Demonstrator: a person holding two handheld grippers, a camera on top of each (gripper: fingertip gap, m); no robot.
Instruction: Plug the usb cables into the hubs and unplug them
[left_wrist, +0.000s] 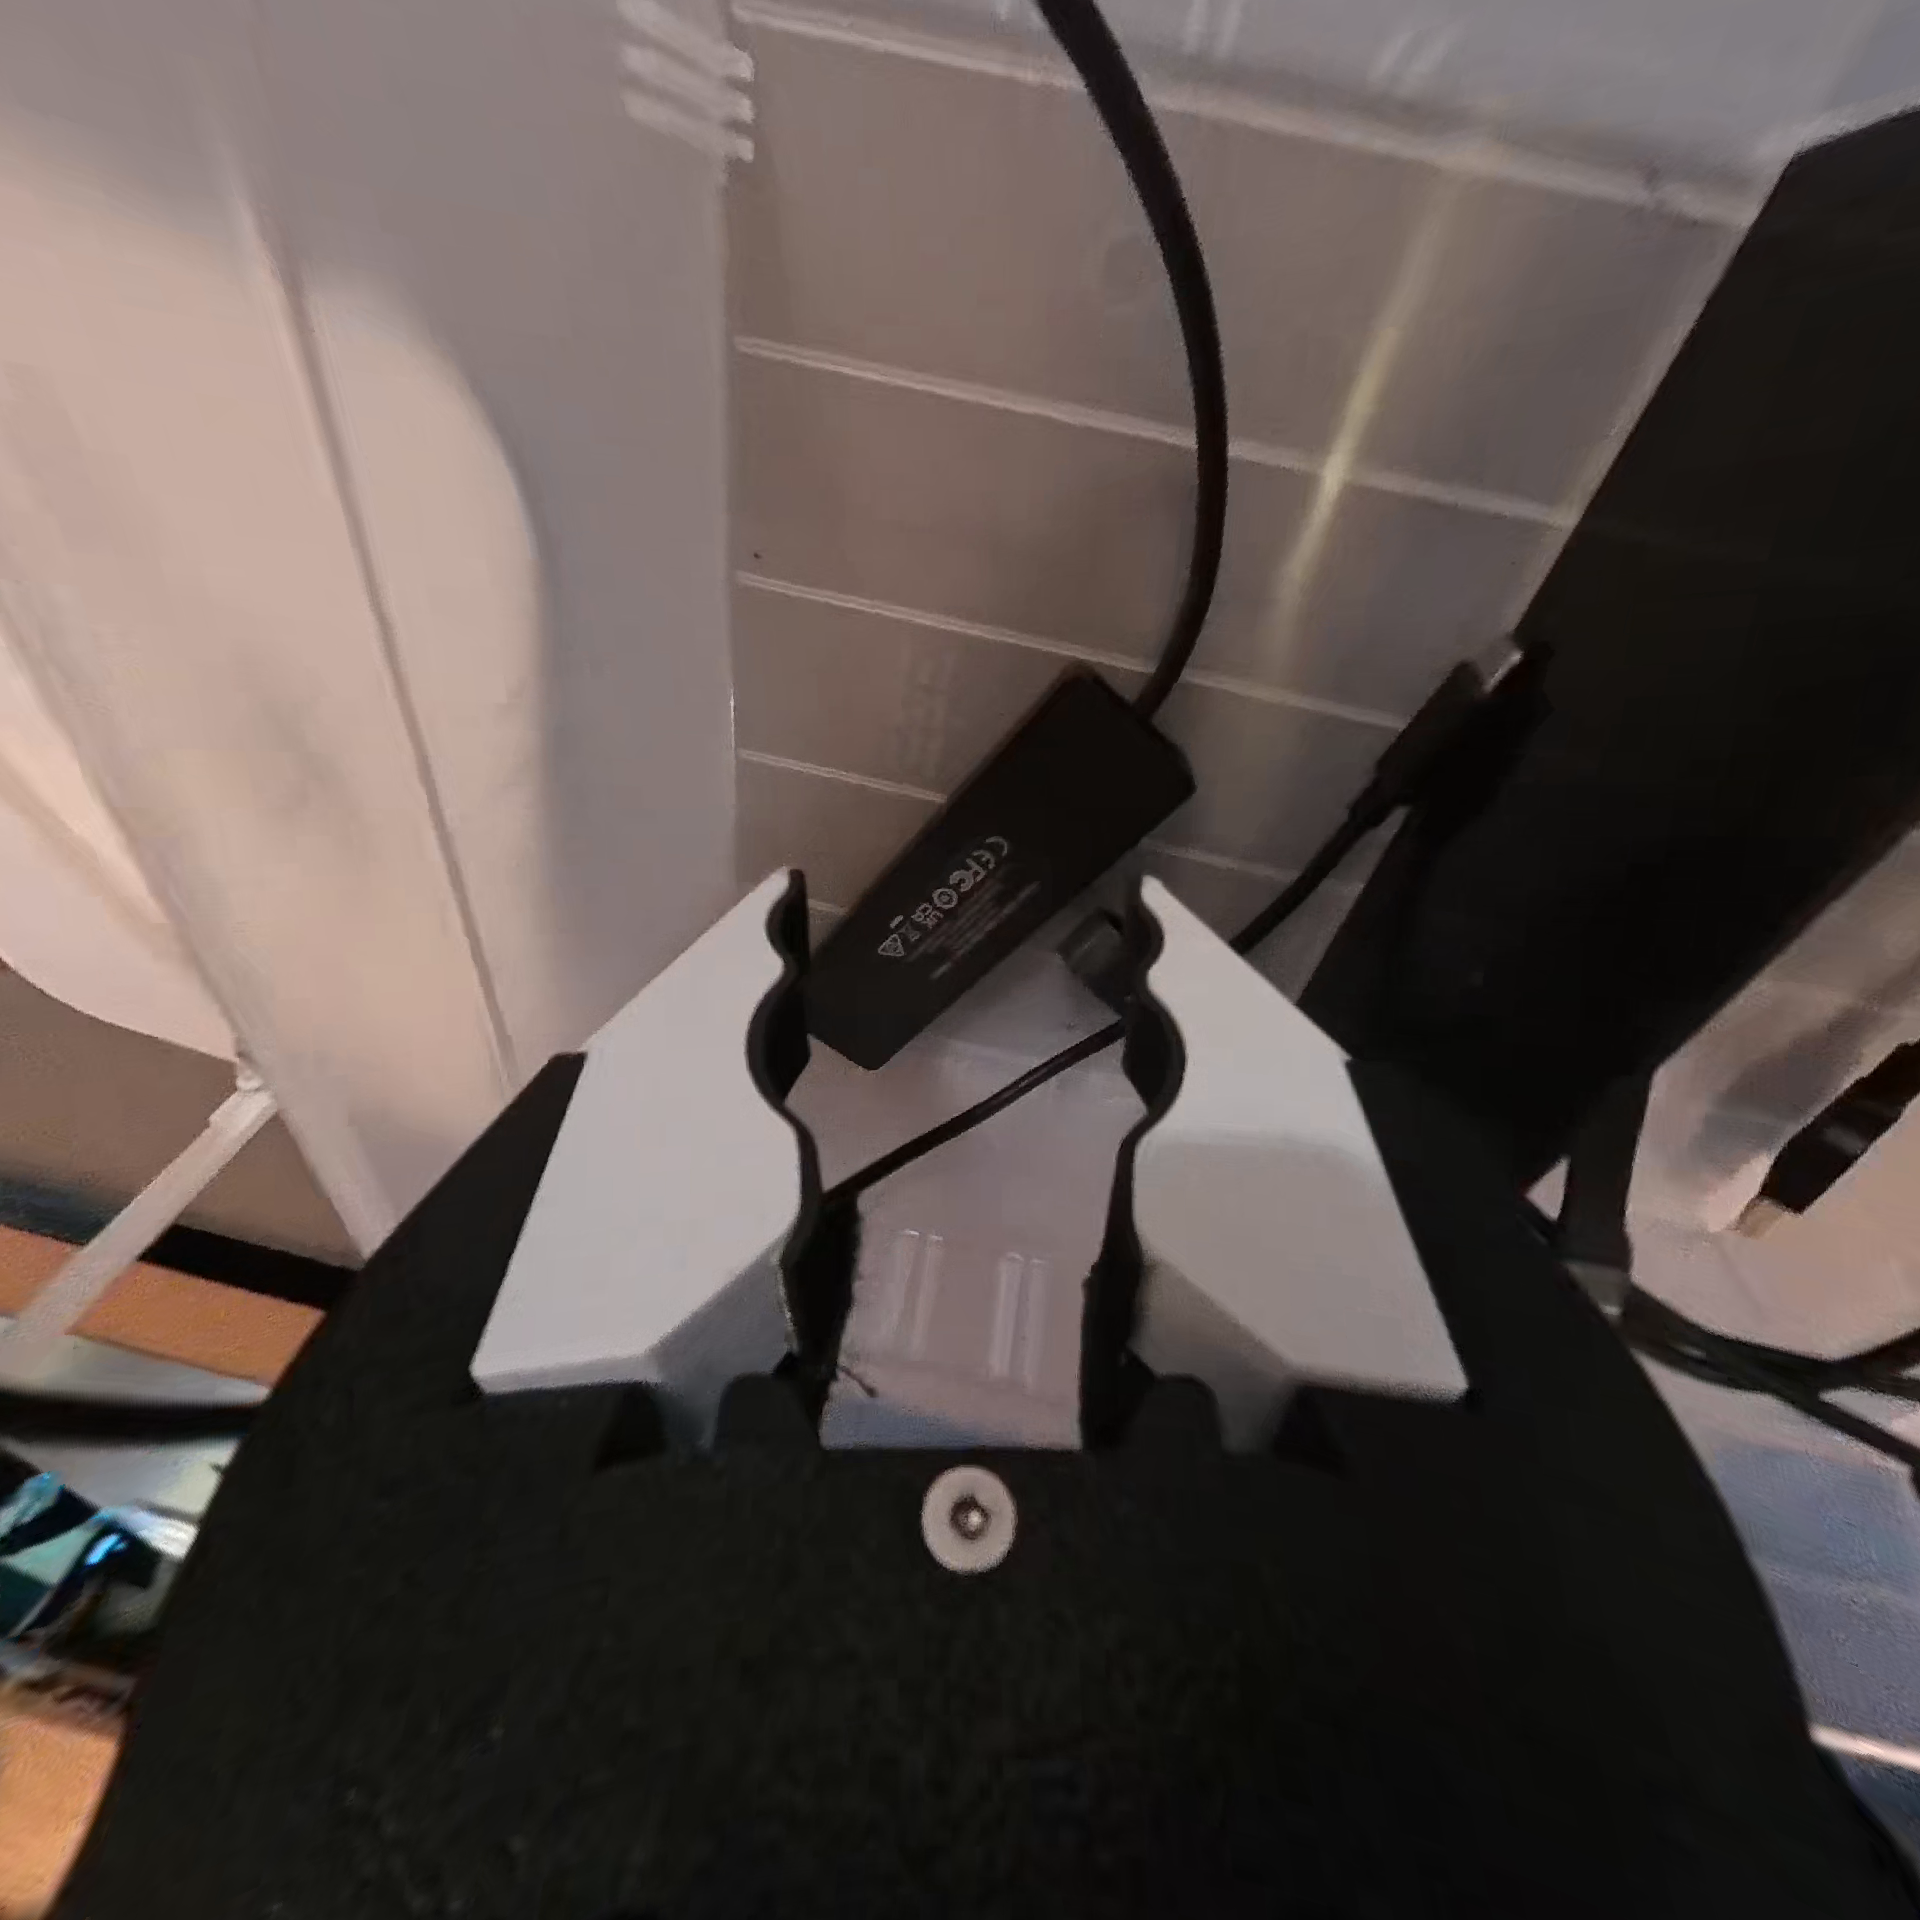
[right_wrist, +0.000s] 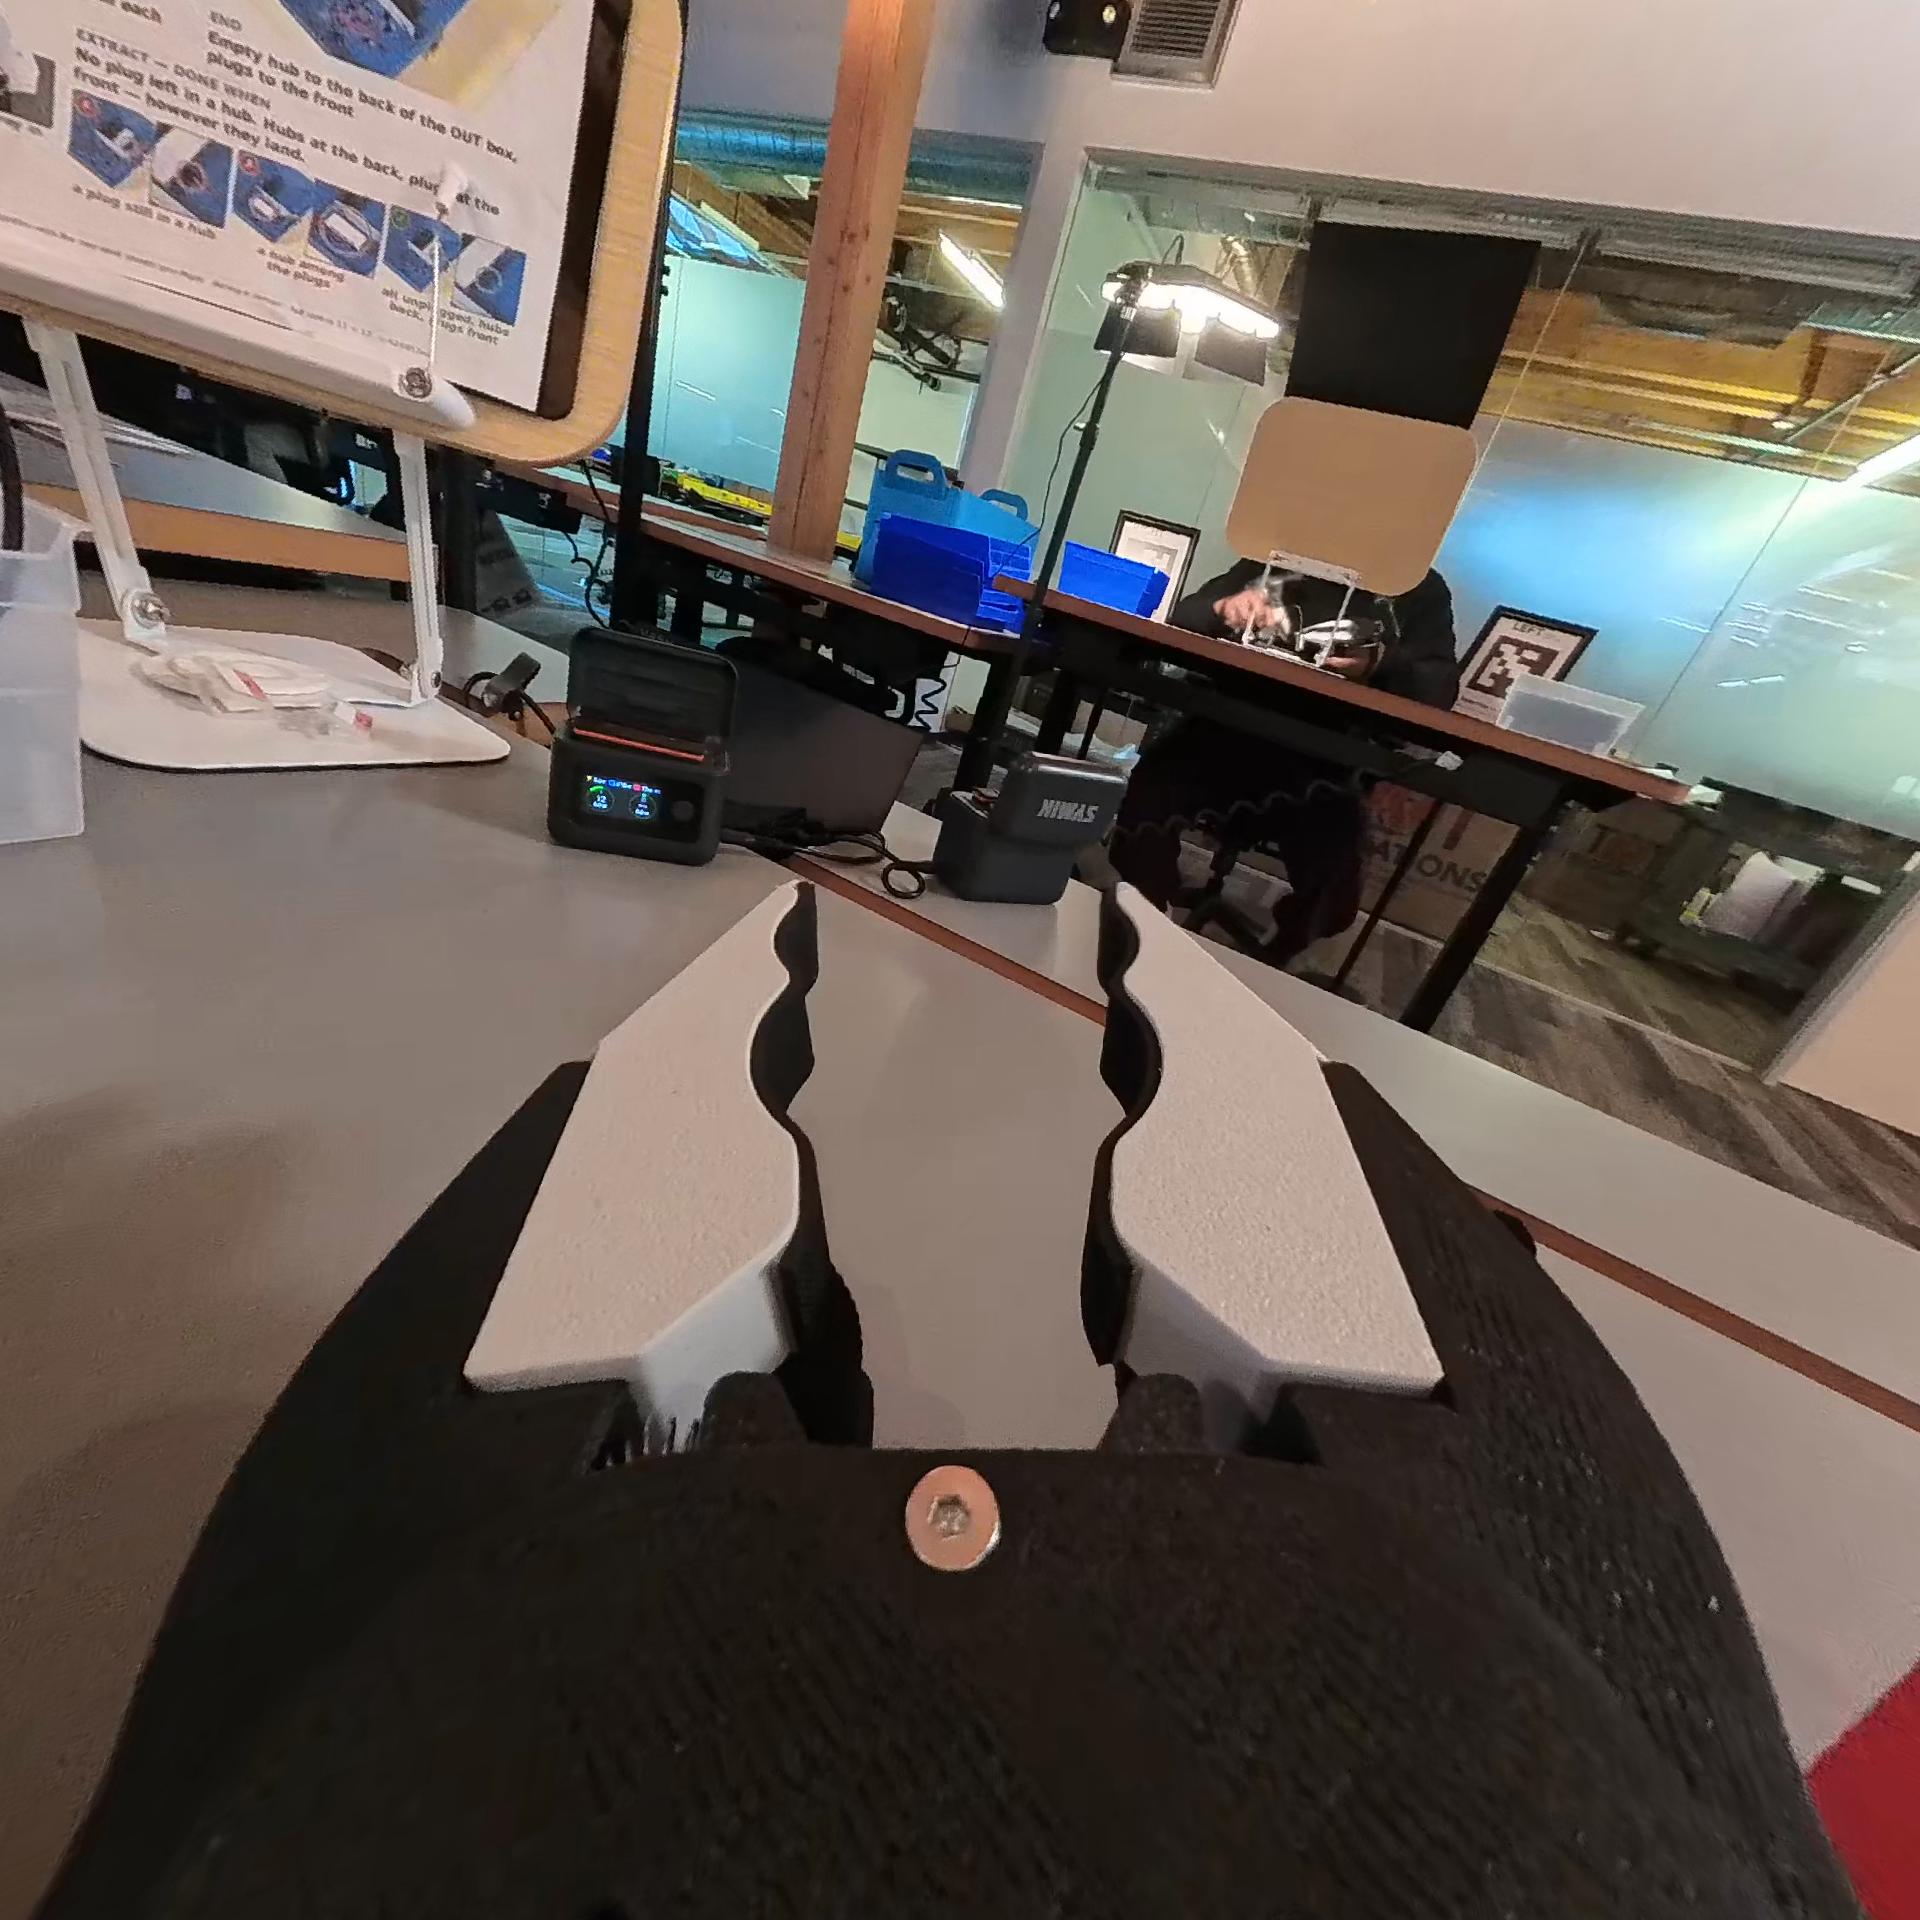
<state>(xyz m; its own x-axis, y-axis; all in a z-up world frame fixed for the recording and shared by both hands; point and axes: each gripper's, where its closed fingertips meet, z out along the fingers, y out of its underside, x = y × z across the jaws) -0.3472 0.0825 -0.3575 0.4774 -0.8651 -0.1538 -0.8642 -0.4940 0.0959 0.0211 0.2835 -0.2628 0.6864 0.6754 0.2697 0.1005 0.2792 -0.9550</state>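
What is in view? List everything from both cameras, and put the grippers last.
USB hub: one, black, in the clear bin, at the left fingertips.
Hub cable: one, thick, black, rising from the hub.
Thin cable: one, black, crossing between the left fingers.
USB plugs: two, black, one right of the hub, one lower right.
Clear bin: one, ribbed wall behind the hub.
Table: one, grey.
Instruction stand: one, white, upper left.
Screen device: one, black, on the table.
Grey box: one, at the table edge.
Blue bins: several, on the far table.
Person: one, seated at the far table.
Left gripper: white fingers, open.
Right gripper: white fingers, open, empty.
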